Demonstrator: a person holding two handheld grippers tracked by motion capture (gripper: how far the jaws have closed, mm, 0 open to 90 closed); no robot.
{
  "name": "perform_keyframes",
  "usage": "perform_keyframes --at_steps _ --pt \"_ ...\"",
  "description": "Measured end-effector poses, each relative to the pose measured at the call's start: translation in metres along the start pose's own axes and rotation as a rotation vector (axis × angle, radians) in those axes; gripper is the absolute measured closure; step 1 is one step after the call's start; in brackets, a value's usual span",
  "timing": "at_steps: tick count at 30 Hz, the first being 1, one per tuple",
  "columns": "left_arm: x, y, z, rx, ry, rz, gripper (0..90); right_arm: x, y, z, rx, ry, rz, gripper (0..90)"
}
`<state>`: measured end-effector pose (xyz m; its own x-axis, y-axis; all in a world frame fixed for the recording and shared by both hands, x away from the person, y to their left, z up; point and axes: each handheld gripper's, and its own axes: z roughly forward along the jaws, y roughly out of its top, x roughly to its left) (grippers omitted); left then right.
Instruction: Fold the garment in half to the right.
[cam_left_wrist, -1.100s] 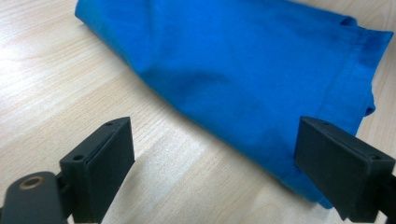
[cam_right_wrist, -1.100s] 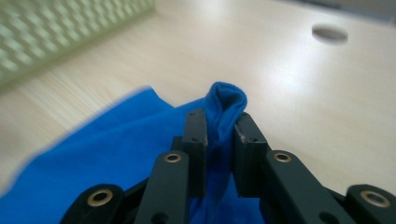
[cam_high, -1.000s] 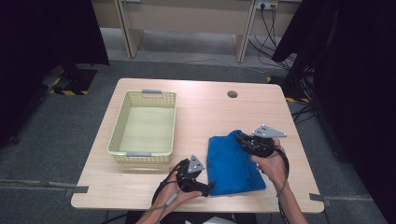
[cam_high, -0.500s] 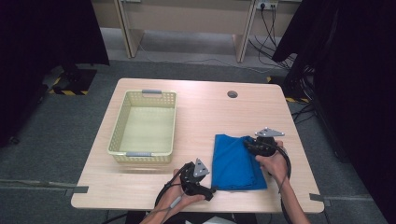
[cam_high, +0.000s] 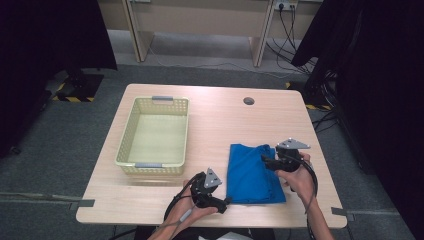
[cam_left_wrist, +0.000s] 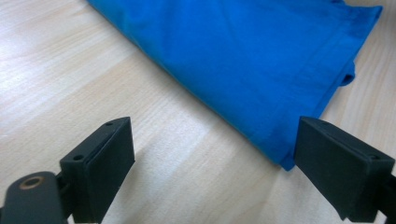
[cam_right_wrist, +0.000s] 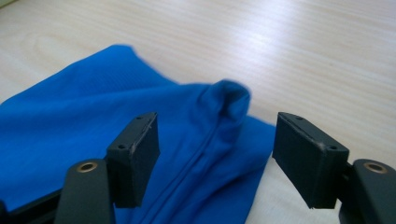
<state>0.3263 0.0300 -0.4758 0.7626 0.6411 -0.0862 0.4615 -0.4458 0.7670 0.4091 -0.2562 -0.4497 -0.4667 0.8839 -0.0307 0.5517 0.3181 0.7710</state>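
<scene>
Two grippers: you hold one in each hand at the near edge of the wooden table (cam_high: 220, 115), with the folded blue cloth (cam_high: 252, 172) between them.
Blue cloth: it lies flat on the table's near right part, folded to a tall rectangle, well apart from the basket.
Left gripper (cam_high: 222, 202): your jaws stand spread wide with nothing between them; they sit low over bare wood, just beside the cloth's near left corner (cam_left_wrist: 280, 156).
Right gripper (cam_high: 265, 161): your jaws have just been opening and now stand apart; a raised fold of the cloth (cam_right_wrist: 224, 100) sits between them, and neither pad presses on it.
Basket: your pale yellow plastic basket (cam_high: 127, 137) stands on the table's left half.
</scene>
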Motion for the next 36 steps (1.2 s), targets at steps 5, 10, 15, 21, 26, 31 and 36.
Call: perform_keyframes --at_steps 5,10,15,21,26,31,36 --pt "0.003 0.000 -0.001 0.000 0.004 -0.005 11.6 0.008 -0.007 -0.008 0.007 0.020 -0.015 29.1" --pt "0.008 -0.001 -0.002 0.001 0.015 -0.014 11.6 0.017 -0.015 -0.009 0.031 0.040 -0.024 27.8" --pt "0.008 -0.001 -0.003 -0.004 0.017 -0.015 11.7 0.016 -0.030 -0.008 0.068 0.023 -0.035 27.9" --pt "0.008 -0.004 0.001 0.020 0.019 -0.007 11.7 0.014 -0.033 -0.010 0.061 0.026 0.003 25.7" --pt "0.005 -0.005 0.003 0.032 0.035 0.017 10.9 0.024 -0.030 -0.020 0.041 0.046 -0.014 23.5" --pt "0.002 -0.005 0.003 0.047 0.059 0.048 10.1 0.034 -0.040 -0.023 0.091 0.052 -0.030 18.7" --pt "0.002 -0.005 0.003 0.047 0.056 0.046 9.6 0.030 -0.046 -0.024 0.089 0.057 -0.003 16.5"
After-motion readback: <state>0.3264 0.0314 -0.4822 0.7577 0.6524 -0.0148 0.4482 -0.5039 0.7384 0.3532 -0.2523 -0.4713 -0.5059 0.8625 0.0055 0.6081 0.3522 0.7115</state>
